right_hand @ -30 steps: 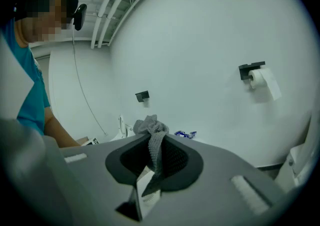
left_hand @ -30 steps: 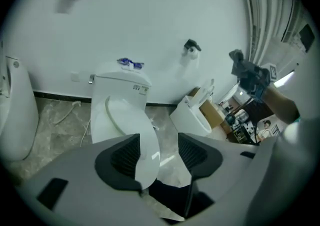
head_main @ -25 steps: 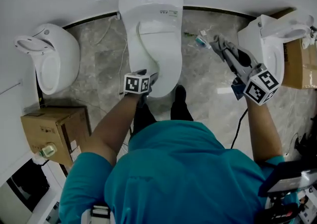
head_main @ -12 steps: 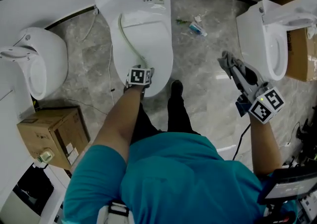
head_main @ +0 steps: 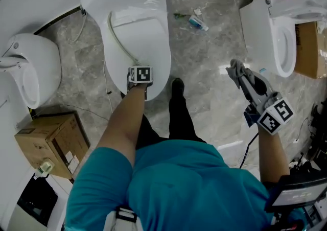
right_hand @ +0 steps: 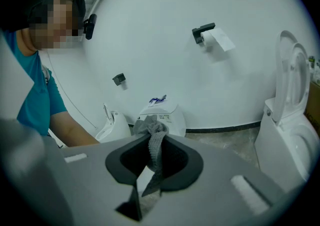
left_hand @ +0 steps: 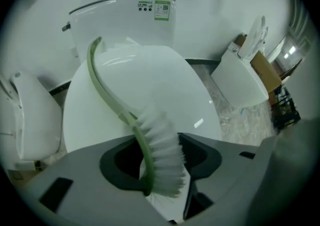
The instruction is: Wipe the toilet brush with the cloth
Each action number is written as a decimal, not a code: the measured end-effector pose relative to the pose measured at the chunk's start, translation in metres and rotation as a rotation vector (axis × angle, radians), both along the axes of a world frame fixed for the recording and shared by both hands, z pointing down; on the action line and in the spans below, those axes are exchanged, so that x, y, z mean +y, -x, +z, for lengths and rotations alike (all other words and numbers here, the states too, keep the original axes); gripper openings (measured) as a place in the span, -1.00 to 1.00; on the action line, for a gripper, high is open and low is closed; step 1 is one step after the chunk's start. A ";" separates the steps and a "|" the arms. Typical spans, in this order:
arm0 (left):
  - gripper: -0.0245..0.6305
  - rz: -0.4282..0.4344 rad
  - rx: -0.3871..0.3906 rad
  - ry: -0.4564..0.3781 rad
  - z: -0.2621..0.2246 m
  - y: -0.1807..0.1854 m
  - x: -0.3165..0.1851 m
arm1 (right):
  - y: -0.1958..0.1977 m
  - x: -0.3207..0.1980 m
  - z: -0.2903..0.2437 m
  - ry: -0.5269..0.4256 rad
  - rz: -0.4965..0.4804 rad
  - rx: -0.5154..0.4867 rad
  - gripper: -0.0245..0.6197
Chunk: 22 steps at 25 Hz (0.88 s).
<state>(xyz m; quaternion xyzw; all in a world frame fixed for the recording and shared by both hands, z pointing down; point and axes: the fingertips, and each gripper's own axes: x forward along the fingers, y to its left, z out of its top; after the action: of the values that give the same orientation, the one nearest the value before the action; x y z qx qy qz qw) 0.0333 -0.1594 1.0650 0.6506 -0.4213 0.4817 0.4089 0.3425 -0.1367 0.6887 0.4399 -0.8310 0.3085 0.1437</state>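
Observation:
A green toilet brush with white bristles (left_hand: 162, 155) lies on the closed lid of the middle toilet (head_main: 148, 36). Its curved handle (head_main: 118, 46) runs up the lid toward the tank. My left gripper (left_hand: 160, 182) points steeply down over the lid's front end. Its jaws are closing, with the brush head between them and a gap showing on each side. Its marker cube (head_main: 140, 74) hides the jaws in the head view. At the right, my right gripper (head_main: 239, 73) is shut on a grey cloth (right_hand: 155, 140), which hangs bunched from the jaws above the floor.
A second toilet (head_main: 276, 41) with its seat raised stands at the right, and a white fixture (head_main: 25, 66) at the left. A cardboard box (head_main: 48, 143) sits at the lower left. A small tube (head_main: 195, 22) lies on the marble floor. The person's shoe (head_main: 177, 87) is by the middle toilet.
Both grippers have come down. The left one sank onto the front of the toilet lid over the brush head. The right one, still holding the cloth, moved lower and nearer the person.

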 end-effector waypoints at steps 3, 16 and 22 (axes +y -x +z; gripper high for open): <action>-0.34 0.041 -0.051 -0.020 0.000 0.006 -0.004 | -0.004 0.005 0.004 0.013 0.018 0.005 -0.78; -0.39 0.017 0.309 -0.084 -0.077 0.018 -0.009 | 0.043 -0.015 -0.038 -0.040 -0.016 0.009 -0.78; -0.39 0.016 0.438 -0.196 -0.150 0.042 -0.033 | 0.085 -0.033 -0.085 -0.110 -0.057 0.018 -0.78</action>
<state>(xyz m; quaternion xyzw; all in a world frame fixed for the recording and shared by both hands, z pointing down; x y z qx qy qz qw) -0.0089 -0.1928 0.9147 0.7793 -0.3622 0.2891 0.4218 0.2579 -0.1697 0.6037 0.4261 -0.8576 0.2543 0.1353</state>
